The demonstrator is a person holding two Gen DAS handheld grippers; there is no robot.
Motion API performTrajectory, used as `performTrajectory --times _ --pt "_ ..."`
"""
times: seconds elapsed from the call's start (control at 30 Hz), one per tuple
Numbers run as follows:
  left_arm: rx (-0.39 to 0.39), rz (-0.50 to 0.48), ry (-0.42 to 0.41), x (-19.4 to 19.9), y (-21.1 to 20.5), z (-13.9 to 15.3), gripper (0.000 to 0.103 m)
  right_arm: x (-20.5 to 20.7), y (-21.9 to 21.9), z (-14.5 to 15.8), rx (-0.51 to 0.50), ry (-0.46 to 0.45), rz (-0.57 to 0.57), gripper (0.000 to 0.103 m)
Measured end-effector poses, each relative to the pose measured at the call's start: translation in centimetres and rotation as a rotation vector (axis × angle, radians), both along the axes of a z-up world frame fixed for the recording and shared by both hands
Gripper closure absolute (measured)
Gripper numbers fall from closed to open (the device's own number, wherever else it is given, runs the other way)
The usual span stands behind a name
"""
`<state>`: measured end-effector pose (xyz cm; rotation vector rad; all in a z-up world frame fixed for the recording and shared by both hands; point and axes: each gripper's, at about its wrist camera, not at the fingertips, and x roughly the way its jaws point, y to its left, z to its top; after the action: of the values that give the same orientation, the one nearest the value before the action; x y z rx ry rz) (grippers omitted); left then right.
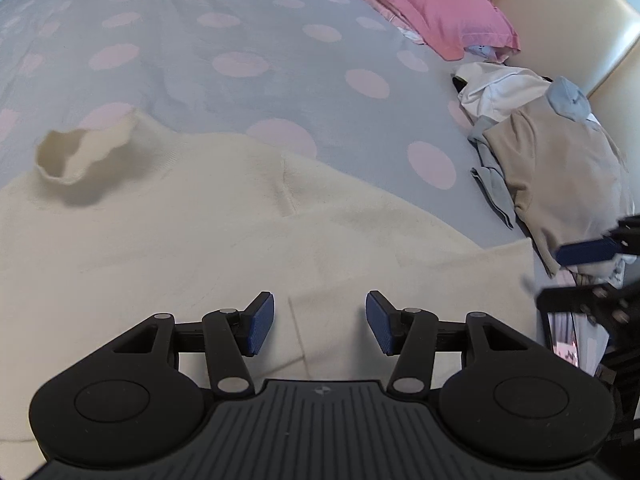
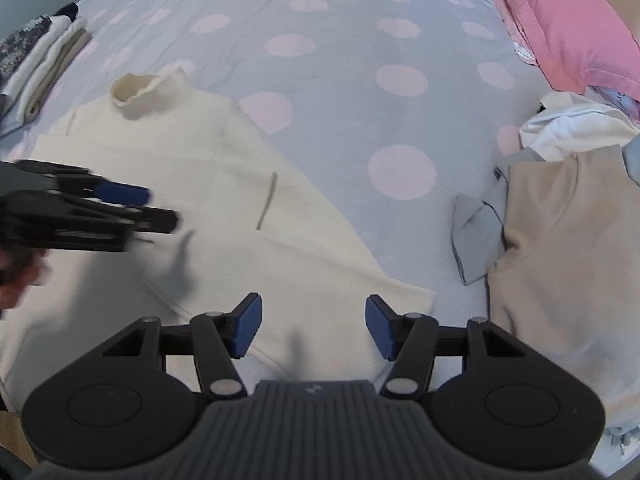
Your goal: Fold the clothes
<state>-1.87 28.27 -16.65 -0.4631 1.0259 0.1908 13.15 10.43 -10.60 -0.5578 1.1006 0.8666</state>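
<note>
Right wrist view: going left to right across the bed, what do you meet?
Folded stack → left gripper → cream sweater → spotted sheet → grey garment → beige garment, with the pink pillow at far right.

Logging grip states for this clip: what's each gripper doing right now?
Left gripper: open, empty, over the cream sweater.
Right gripper: open, empty, over the same sweater.

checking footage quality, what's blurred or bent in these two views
Left wrist view: the cream sweater collar is soft and the right gripper smears at the edge. Right wrist view: the left gripper is motion-blurred, casting a shadow on the sweater; fisheye curves the dotted bedsheet in both.
</note>
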Motion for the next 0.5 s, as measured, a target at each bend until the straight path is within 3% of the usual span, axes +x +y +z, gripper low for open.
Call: performTrajectory --times 0.17,0.33,0.5 --pt "-0.032 0.018 0.026 0.8 -0.4 -1.7 0.059 0.3 -0.2 0.1 0.013 0.006 -0.020 0.042" --pt "0.016 0.035 0.013 0.8 -1.1 -1.1 0.103 0.6 -0.2 0.1 0.018 0.017 -0.041 0.042" --pt "0.009 -0.001 -0.091 0.2 -2.5 2.7 0.103 0.4 -0.3 0.2 0.017 0.005 -0.031 0.042"
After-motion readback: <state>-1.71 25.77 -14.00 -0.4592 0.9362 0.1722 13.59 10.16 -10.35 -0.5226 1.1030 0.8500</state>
